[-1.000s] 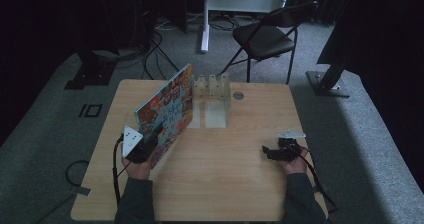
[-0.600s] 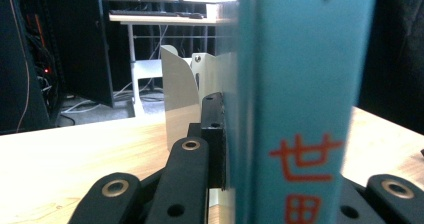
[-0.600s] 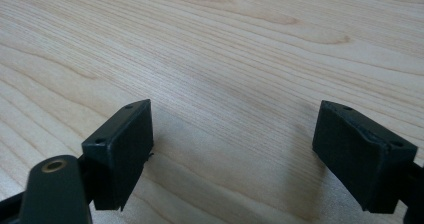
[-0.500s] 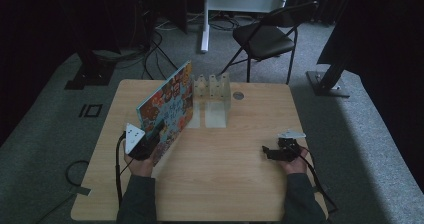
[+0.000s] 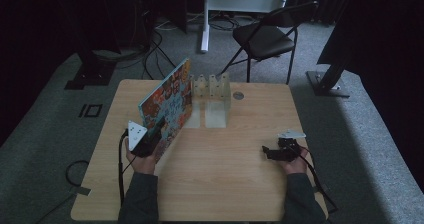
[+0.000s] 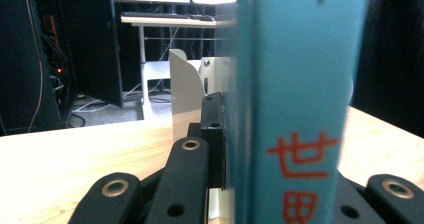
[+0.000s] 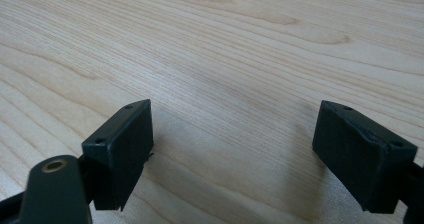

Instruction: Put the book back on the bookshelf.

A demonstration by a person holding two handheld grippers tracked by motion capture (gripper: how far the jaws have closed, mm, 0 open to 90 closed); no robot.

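With our left gripper (image 5: 150, 140) pinching the colourful, teal-spined picture book (image 5: 167, 105), we have tipped it slightly more upright near the wooden table's (image 5: 225, 184) left edge toward the pale slotted rack (image 5: 212, 86) at the far edge, while our right gripper (image 5: 270, 152) stays spread and idle near the right edge.

Left gripper (image 6: 280, 184): black jaws rose from 6 o'clock, clamped on a book (image 6: 295, 99). Book: light blue spine upright, red characters toward 5 o'clock. White metal stand (image 6: 187, 91): just behind the jaws, near centre. Wooden table (image 6: 65, 154): 9 o'clock. Desk (image 6: 165, 19): 12 o'clock, background.
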